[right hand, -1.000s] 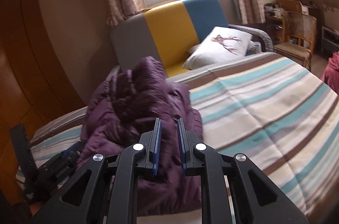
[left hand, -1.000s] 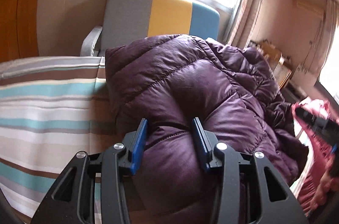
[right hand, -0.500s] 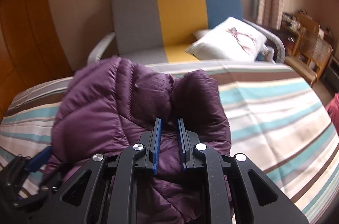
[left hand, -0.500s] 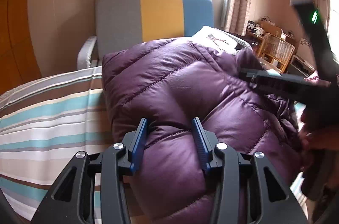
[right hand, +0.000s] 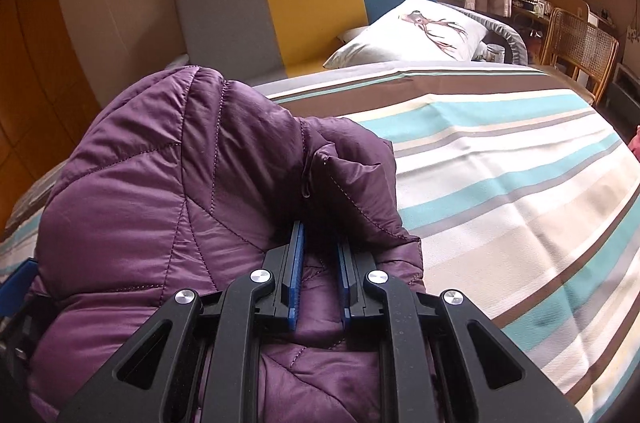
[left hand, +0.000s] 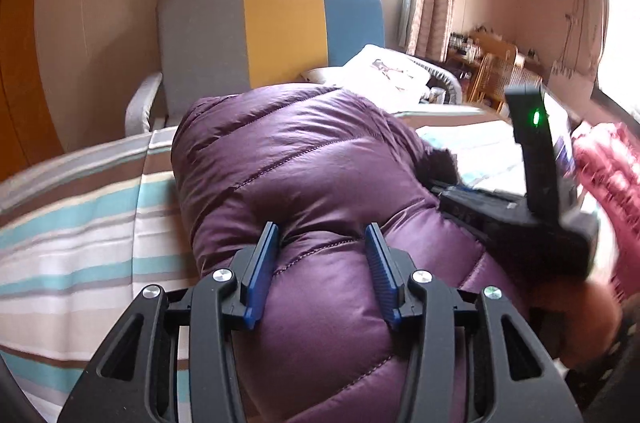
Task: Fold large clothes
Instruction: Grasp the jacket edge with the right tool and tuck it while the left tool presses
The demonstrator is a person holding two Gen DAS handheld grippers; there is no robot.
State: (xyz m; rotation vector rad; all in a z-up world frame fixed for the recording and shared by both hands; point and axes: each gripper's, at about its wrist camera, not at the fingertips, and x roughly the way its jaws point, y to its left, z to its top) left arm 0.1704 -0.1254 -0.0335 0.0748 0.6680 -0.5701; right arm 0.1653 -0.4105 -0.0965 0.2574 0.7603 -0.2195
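A purple quilted puffer jacket (left hand: 304, 175) lies bunched on the striped bed (left hand: 80, 223). My left gripper (left hand: 322, 235) has its blue pads pressed on a thick fold of the jacket between them. My right gripper (right hand: 320, 231) is nearly closed, pinching a fold of the same jacket (right hand: 168, 191). The right gripper body (left hand: 532, 207) shows at the right of the left wrist view, beside the jacket. The jacket's lower parts are hidden under the grippers.
A grey, yellow and blue sofa (right hand: 312, 7) stands beyond the bed with a white deer-print pillow (right hand: 420, 31). A wicker chair (right hand: 580, 47) is at the right. A pink garment (left hand: 608, 175) lies at the right. The striped bedspread (right hand: 520, 159) extends to the right.
Both grippers kept their hold on the jacket. The right gripper swung left and brought its fold over the pile, so the jacket now fills more of the right wrist view.
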